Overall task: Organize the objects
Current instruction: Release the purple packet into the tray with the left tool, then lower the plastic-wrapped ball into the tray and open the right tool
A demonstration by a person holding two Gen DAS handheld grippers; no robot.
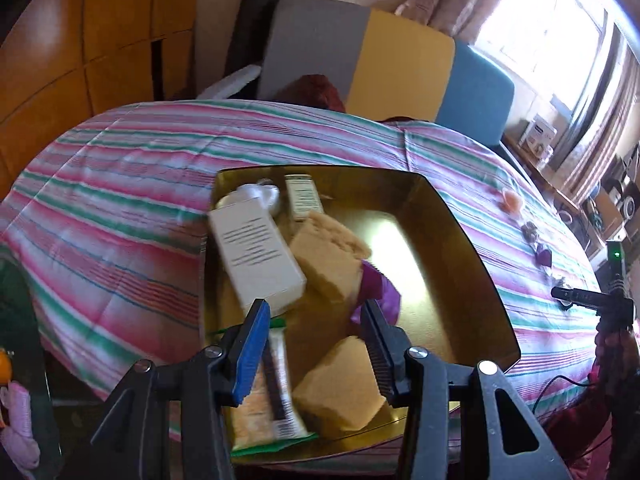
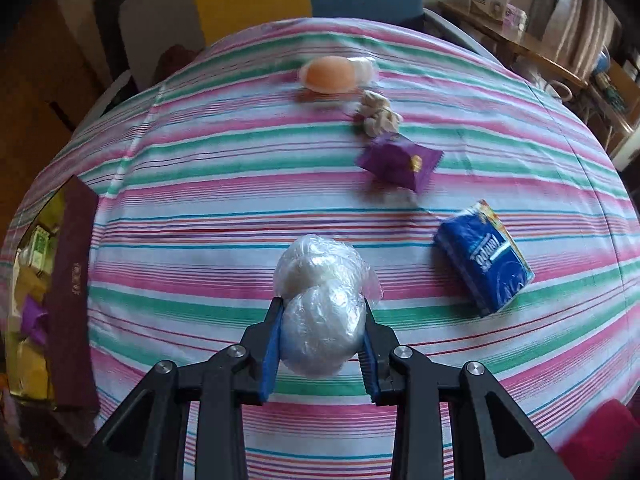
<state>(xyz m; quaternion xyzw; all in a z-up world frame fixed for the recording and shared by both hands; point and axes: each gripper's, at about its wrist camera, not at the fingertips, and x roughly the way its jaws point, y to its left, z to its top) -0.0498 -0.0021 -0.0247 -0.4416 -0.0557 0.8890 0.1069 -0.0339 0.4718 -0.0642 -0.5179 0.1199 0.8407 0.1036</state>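
Note:
A gold-lined box (image 1: 460,232) sits on the striped tablecloth and holds a white carton (image 1: 256,256), two tan sponges (image 1: 328,260), a snack bar (image 1: 272,392), a purple wrapper (image 1: 380,292) and a small box (image 1: 304,196). My left gripper (image 1: 316,316) is open and empty, hovering over the box. My right gripper (image 2: 322,312) is shut on a clear plastic bundle of white pieces (image 2: 320,292) above the cloth. On the cloth lie a blue tissue pack (image 2: 484,256), a purple packet (image 2: 400,164), a beige scrunchie (image 2: 378,114) and an orange-and-white wrapped item (image 2: 336,74).
The box's maroon outer wall (image 2: 72,300) shows at the left in the right wrist view. The right gripper's body (image 1: 600,304) shows at the far right in the left wrist view. A multicoloured headboard (image 1: 400,64) stands behind. Shelves with clutter (image 2: 560,60) stand at the right.

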